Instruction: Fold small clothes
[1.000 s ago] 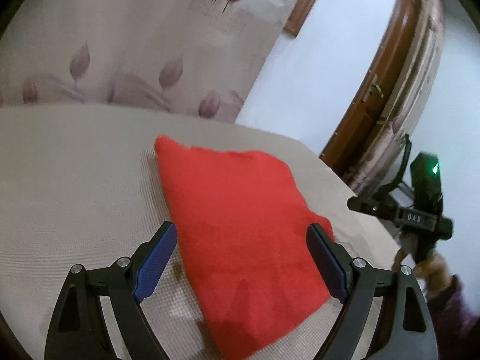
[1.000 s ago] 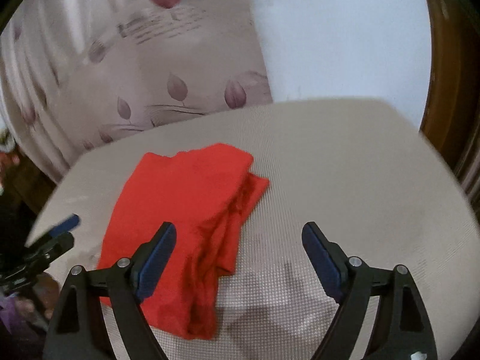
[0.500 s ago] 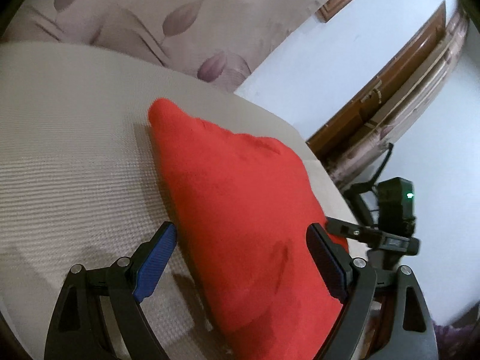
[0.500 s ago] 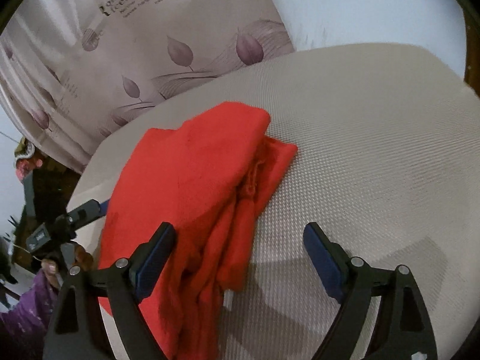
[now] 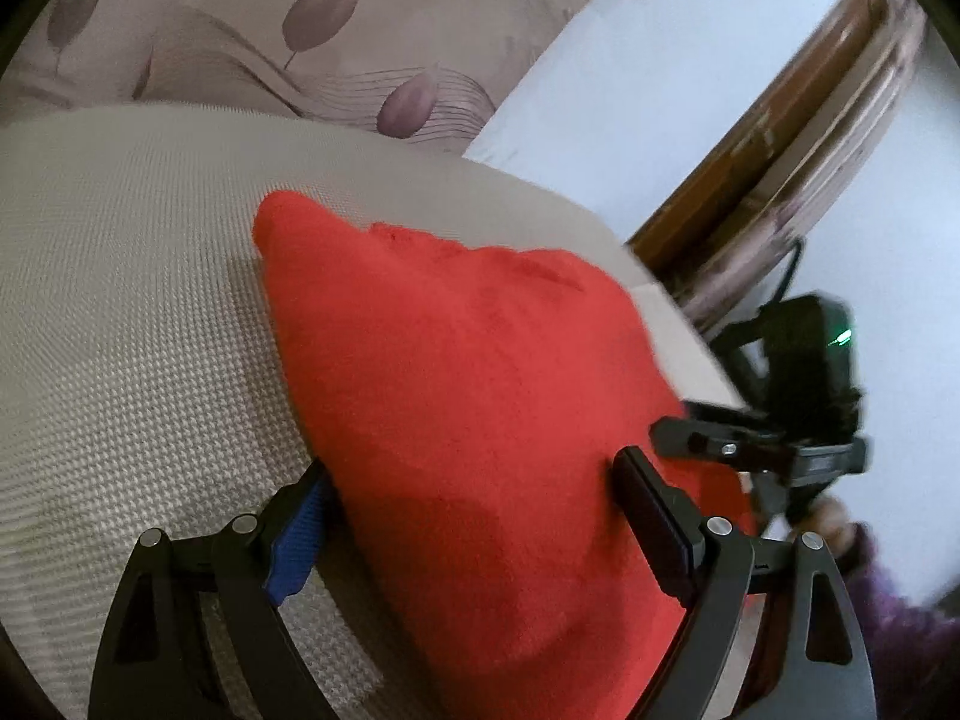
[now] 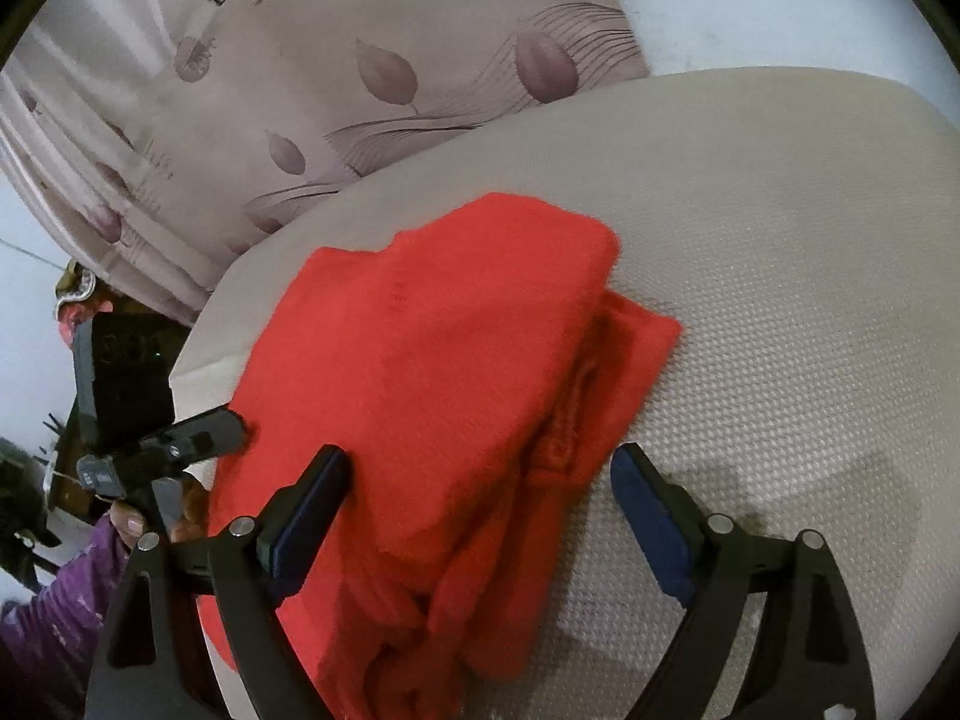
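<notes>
The left gripper [image 5: 474, 492] gapes wide astride the folded red garment [image 5: 456, 396]. The right gripper [image 6: 480, 495] likewise spreads wide over its bunched edge; pad contact seems unlikely, though blur obscures it.

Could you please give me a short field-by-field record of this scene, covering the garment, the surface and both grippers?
garment: red cloth, partly folded, bunched layers along one edge
surface: beige woven tabletop
left gripper: jaws open, astride the cloth's near end
right gripper: jaws open, just been opening, over the bunched edge
backdrop: leaf-print curtain
</notes>
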Tool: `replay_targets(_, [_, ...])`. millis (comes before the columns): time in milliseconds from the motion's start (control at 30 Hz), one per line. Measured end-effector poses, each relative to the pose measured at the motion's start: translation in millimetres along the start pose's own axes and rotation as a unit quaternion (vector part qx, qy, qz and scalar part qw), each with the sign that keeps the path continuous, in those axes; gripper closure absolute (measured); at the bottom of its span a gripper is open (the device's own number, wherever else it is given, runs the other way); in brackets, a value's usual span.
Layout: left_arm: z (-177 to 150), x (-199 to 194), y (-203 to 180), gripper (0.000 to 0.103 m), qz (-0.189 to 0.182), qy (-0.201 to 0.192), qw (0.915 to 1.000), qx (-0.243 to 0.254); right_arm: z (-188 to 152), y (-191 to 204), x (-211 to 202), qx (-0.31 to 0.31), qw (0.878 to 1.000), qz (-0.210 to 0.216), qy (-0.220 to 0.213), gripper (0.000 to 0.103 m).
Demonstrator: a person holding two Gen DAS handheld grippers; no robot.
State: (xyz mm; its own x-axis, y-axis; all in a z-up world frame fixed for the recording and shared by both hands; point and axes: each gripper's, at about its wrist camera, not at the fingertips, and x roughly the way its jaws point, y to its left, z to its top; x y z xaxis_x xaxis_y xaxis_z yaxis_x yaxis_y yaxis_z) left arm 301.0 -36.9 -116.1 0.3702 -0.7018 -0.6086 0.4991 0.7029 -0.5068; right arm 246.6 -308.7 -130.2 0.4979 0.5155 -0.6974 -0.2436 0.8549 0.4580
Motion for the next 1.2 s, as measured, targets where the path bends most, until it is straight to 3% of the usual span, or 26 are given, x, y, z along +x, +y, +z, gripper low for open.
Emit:
replay_targets(133, [-4, 6, -24, 0.015, 0.094, 0.0, 0.9939, 0.058, 1, 10, 6, -0.022, 1.0, -0.003, 0.005, 0.014])
replay_targets(233, [-8, 5, -34, 0.017, 0.135, -0.008, 0.9868, 0.089, 2, 16, 10, -0.037, 0.999, -0.006, 0.009, 0.014])
replay_targets(367, [-11, 7, -39, 0.018, 0.163, -0.009, 0.9806, 0.109, 2, 16, 11, -0.041, 0.999, -0.002, 0.006, 0.015])
replay_targets(733, [-11, 11, -45, 0.02, 0.175, -0.01, 0.9774, 0.118, 2, 16, 13, -0.037, 0.999, 0.005, 0.005, 0.017])
replay_targets(800, [-11, 11, -45, 0.022, 0.176, -0.009, 0.9774, 0.117, 2, 17, 14, -0.039, 0.999, 0.002, 0.006, 0.035])
replay_targets(833, [-11, 12, -45, 0.022, 0.177, -0.008, 0.9773, 0.116, 2, 17, 15, -0.033, 0.999, 0.012, 0.009, 0.038])
replay_targets(933, [-10, 12, -46, 0.023, 0.18, -0.008, 0.9769, 0.115, 2, 18, 15, -0.028, 0.999, 0.015, 0.008, 0.043])
replay_targets(1067, [-10, 13, -48, 0.025, 0.182, -0.008, 0.9769, 0.113, 1, 17, 17, -0.015, 0.999, 0.031, 0.012, 0.057])
replay_targets(1200, [-11, 12, -48, 0.025, 0.182, -0.008, 0.9769, 0.111, 1, 18, 17, -0.016, 0.999, 0.031, 0.011, 0.057])
